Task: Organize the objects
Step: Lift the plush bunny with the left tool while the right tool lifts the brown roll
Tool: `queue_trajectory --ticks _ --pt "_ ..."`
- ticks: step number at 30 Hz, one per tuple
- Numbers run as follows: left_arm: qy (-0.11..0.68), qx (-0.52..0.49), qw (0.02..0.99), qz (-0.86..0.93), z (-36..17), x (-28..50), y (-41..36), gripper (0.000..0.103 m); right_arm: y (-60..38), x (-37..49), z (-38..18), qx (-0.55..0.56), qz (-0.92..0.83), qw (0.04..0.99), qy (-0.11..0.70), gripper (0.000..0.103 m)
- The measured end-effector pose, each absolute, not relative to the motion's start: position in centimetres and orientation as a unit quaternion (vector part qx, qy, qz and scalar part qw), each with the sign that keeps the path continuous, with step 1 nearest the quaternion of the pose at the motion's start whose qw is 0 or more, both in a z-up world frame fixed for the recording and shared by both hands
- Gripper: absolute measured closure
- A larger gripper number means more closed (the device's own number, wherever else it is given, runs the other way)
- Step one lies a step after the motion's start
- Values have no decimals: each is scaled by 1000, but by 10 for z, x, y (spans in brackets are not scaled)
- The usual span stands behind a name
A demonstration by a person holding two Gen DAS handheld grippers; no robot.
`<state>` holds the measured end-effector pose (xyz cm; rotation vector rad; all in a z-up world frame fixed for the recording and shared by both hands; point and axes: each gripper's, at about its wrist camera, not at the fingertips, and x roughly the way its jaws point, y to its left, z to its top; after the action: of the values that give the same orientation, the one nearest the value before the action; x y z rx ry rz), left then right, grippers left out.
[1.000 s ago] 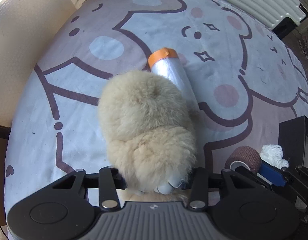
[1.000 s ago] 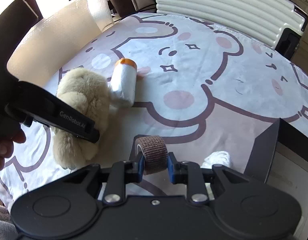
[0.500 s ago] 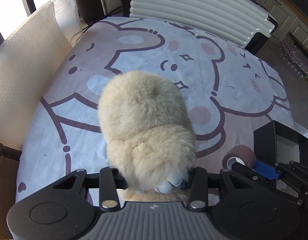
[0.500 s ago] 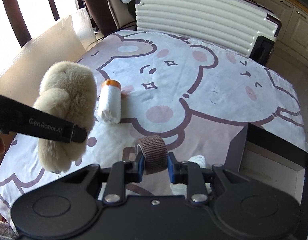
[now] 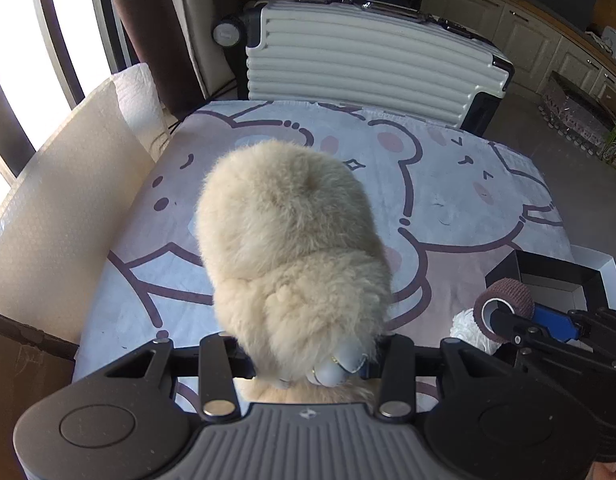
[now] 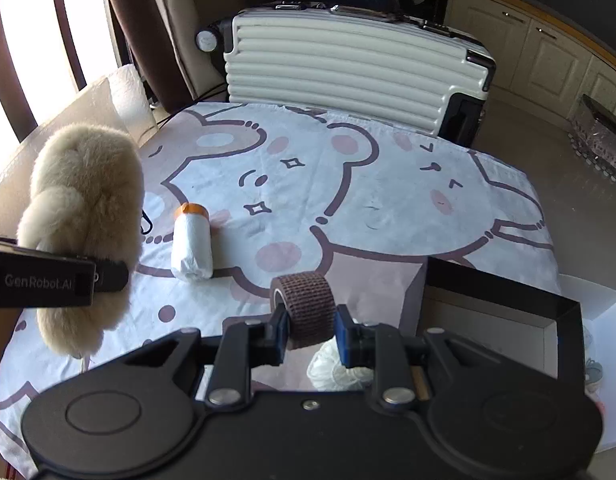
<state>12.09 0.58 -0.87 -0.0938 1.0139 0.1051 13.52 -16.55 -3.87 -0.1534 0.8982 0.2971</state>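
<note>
My left gripper (image 5: 308, 360) has its jaws clamped on the cream plush toy (image 5: 292, 248), which hangs in the air above the left side of the tabletop (image 5: 447, 184), clear of the bear-print cloth (image 6: 347, 200). From the right wrist view the same plush toy (image 6: 84, 208) shows pinched low on its body, with most of its bulk above the left gripper's black finger (image 6: 48, 280).

My right gripper (image 6: 309, 326) has its jaws closed on the brown bandage roll (image 6: 304, 308), held by its two flat ends, raised over the near right part of the tabletop. Just under it lies a white fluffy ball (image 6: 335, 368); I think it rests on the cloth, though the gripper hides much of it.

A white roll with an orange cap (image 6: 192, 240) lies on its side on the cloth, toward the left edge, apart from both grippers. A black open box (image 6: 507, 308) sits at the near right corner. Beyond the far edge stands a white ribbed suitcase (image 6: 347, 64).
</note>
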Motion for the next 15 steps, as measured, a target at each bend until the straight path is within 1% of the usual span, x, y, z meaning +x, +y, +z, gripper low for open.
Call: queue_trajectory --ticks 8,15 --pt "453 -6 890 52 13 109 -10 60 -185 125 -21 -54 120 903 408 78" --pt "439 6 897 54 21 106 -19 60 -198 117 -8 -44 109 917 380 78"
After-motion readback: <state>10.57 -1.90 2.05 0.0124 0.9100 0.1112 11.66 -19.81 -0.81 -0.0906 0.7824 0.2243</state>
